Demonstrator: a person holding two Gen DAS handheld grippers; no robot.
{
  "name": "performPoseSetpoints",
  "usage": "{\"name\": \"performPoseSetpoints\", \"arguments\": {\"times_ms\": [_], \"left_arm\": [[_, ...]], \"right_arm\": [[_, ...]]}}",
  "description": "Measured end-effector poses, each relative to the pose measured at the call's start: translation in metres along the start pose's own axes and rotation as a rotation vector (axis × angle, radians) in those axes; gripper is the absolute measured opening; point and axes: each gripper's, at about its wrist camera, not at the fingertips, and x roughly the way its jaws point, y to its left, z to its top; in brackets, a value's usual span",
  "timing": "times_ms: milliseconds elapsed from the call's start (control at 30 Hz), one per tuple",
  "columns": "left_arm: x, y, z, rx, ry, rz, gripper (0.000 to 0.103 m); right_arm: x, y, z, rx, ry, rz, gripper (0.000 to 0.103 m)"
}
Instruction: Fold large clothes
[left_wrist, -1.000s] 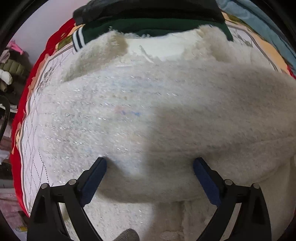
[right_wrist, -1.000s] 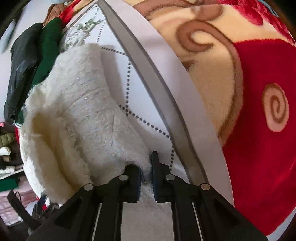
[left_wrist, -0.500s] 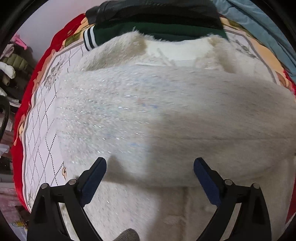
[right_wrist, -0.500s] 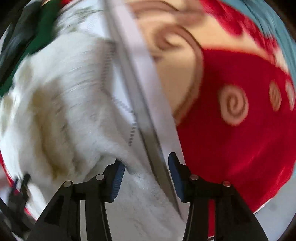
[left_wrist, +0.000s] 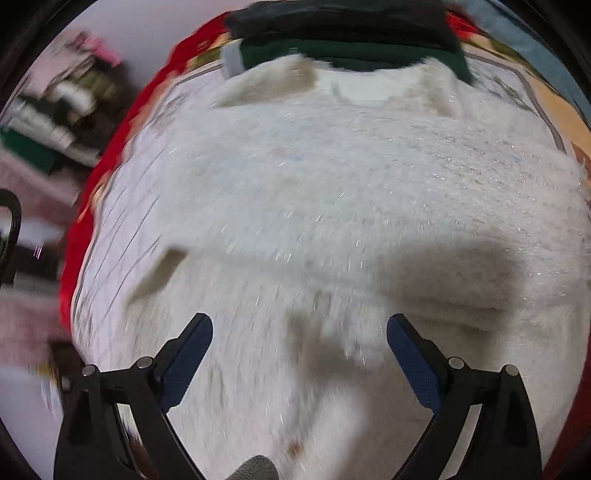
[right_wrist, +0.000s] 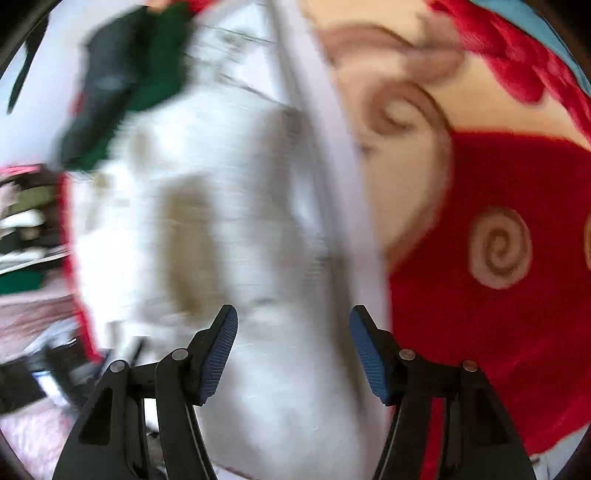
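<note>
White fuzzy sweater (left_wrist: 332, 206) fills most of the left wrist view, spread on a patterned blanket (left_wrist: 122, 236) whose red edge (left_wrist: 107, 173) runs down the left side; whether a bed lies under it cannot be told. At the sweater's far end a dark green garment (left_wrist: 354, 57) with a black one (left_wrist: 340, 22) on top lies against its collar. Left tongs (left_wrist: 300, 332) hang over the near part of the sweater, blue pads (left_wrist: 186, 362) spread wide, nothing between them.

From the right wrist view, much blurred, the same green garment (right_wrist: 162, 62) shows at upper left, the sweater (right_wrist: 207, 221) below it and reaching down between the right tongs (right_wrist: 293, 325). These tongs are opening, their pads (right_wrist: 218, 354) clear of the fabric, so the sweater is released. Right of them run the blanket's pale border band (right_wrist: 332, 147) and then its red field with beige swirls (right_wrist: 498, 247).
</note>
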Motion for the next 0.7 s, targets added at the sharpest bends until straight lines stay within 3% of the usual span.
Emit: {"name": "performPoseSetpoints", "arguments": {"times_ms": [133, 200, 267, 300, 333, 367, 433, 533, 600, 700], "left_arm": [[-0.002, -0.007, -0.018, -0.105, 0.051, 0.089, 0.097], [0.005, -0.011, -0.025, -0.140, 0.082, 0.104, 0.097], [0.012, -0.016, -0.031, -0.149, 0.088, 0.136, 0.097], [0.017, -0.020, -0.033, -0.142, 0.088, 0.156, 0.097], [0.022, -0.023, -0.036, -0.132, 0.093, 0.172, 0.097], [0.029, -0.027, -0.039, -0.123, 0.101, 0.180, 0.097], [0.039, -0.034, -0.043, -0.106, 0.107, 0.197, 0.097], [0.032, -0.034, -0.042, -0.111, 0.098, 0.214, 0.097], [0.014, -0.033, -0.043, -0.125, 0.081, 0.202, 0.097], [-0.028, -0.049, -0.052, -0.081, 0.022, 0.216, 0.097]], "right_arm": [[0.006, 0.044, 0.013, -0.192, 0.036, 0.129, 0.061], [0.007, 0.081, 0.039, -0.319, 0.042, 0.126, 0.048], [0.027, 0.102, 0.047, -0.456, 0.043, -0.026, 0.046], [0.050, 0.112, 0.043, -0.525, 0.044, -0.165, 0.046], [0.070, 0.109, 0.046, -0.578, 0.067, -0.291, 0.046], [0.086, 0.097, 0.048, -0.609, 0.100, -0.351, 0.044], [0.096, 0.088, 0.053, -0.635, 0.123, -0.339, 0.044], [0.078, 0.088, 0.060, -0.601, 0.151, -0.285, 0.044], [0.054, 0.077, 0.066, -0.568, 0.147, -0.234, 0.048], [0.008, 0.044, 0.057, -0.567, 0.093, -0.263, 0.051]]}}
